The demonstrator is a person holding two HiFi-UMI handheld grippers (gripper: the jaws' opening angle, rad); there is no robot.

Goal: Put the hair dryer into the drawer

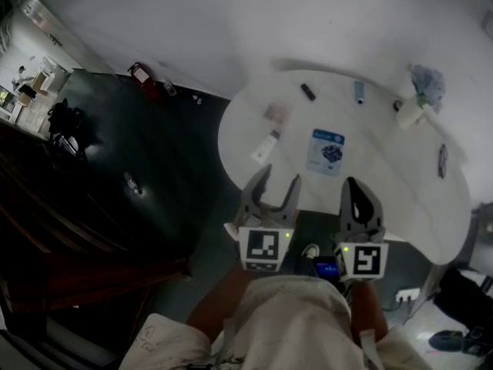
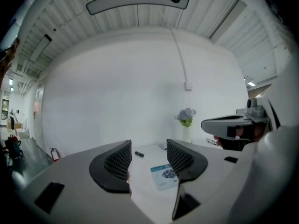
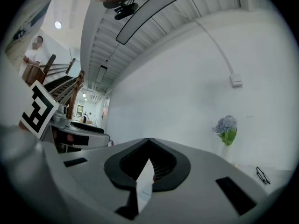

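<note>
Overhead, two hand-held grippers (image 1: 281,177) (image 1: 353,185), one white table (image 1: 385,168)

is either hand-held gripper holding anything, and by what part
Nothing is held. The left hand-held gripper is open and empty; the right hand-held gripper is shut on nothing.

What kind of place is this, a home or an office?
Probably an office or studio, not a home: a fire extinguisher, a long ceiling light, and a white rounded table.
</note>
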